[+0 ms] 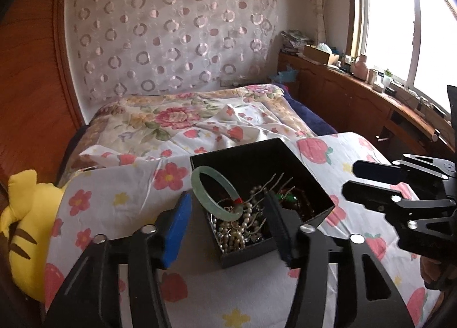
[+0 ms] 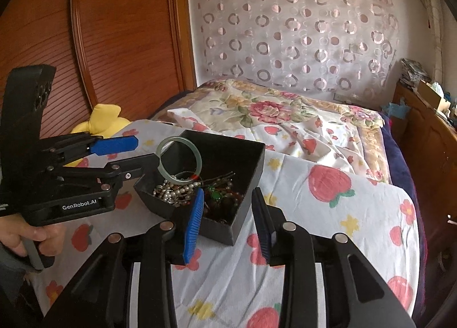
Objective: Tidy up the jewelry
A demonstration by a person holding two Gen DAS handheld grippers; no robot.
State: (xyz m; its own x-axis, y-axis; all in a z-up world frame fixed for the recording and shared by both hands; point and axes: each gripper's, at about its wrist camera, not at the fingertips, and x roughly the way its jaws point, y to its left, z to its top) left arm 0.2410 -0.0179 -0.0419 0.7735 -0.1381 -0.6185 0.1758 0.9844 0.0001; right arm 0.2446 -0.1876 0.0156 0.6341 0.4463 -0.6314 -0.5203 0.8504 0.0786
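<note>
On the bed, one box (image 1: 288,156) holds one bangle (image 1: 212,195) leaning at its 9 o'clock rim; both hand-held grippers, left (image 1: 228,225) and right (image 2: 228,222), gape empty, bedsheet (image 2: 328,228) bare around.

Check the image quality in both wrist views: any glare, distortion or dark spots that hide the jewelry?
Left wrist view: window blown out white, fisheye bends the walls, black box interior dark, yet the jade bangle and pearls read clearly. Right wrist view: even light, no glare, corners vignetted, bangle sharp.
</note>
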